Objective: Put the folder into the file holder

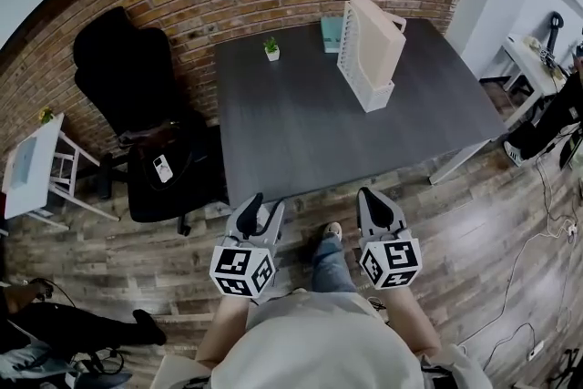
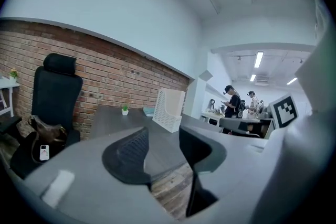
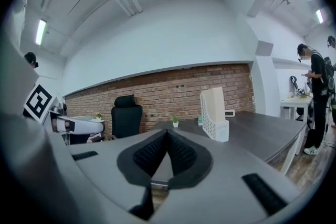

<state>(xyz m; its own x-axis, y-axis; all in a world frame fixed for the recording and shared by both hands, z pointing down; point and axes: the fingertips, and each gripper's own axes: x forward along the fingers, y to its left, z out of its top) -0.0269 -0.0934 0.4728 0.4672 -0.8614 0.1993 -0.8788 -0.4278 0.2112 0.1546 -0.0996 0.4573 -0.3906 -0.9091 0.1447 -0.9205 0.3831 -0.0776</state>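
A white lattice file holder (image 1: 353,59) stands at the far right of the dark grey table (image 1: 291,132), and a beige folder (image 1: 383,36) stands upright inside it. The holder also shows in the left gripper view (image 2: 169,110) and the right gripper view (image 3: 215,122), far ahead of the jaws. Both grippers hang close to my body, short of the table's near edge. My left gripper (image 1: 264,203) (image 2: 164,135) is open with a modest gap and nothing between its jaws. My right gripper (image 1: 378,199) (image 3: 167,135) is shut, its tips meeting on nothing.
A small potted plant (image 1: 271,48) and a teal item (image 1: 332,32) sit at the table's back edge by the brick wall. A black office chair (image 1: 123,59) and a second black seat with a phone on it (image 1: 164,168) stand to the left. People stand at desks to the right (image 2: 231,102).
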